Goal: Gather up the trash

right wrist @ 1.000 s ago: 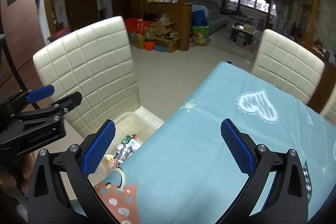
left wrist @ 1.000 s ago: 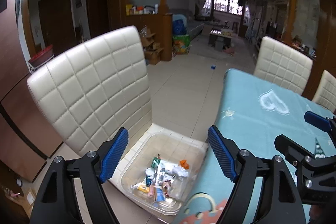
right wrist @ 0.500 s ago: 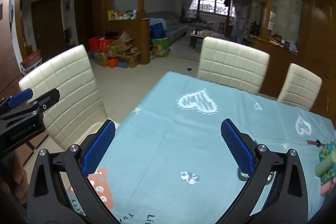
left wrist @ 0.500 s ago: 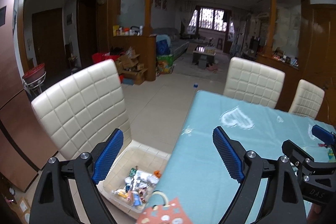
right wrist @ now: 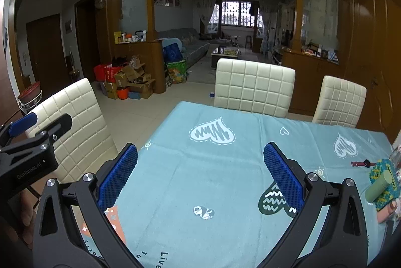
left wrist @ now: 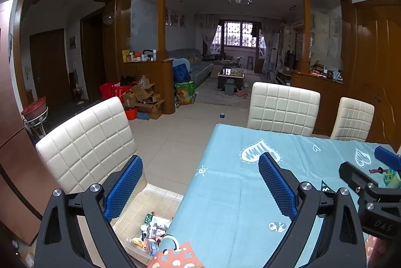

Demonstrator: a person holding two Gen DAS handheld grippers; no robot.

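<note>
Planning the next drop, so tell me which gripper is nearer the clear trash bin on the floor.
Left. The left gripper hangs over the table edge, almost above the clear trash bin. The right gripper sits farther over the tablecloth, bin out of its view.

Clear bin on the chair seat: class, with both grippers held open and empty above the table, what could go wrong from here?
1. The clear bin sits partly under the table edge, so dropped trash could catch the tablecloth.
2. The items at the table's far right, a green cylinder on a beaded mat, may not be trash; grabbing them would be a mistake.
3. The left gripper and right gripper are close together and could collide.
</note>
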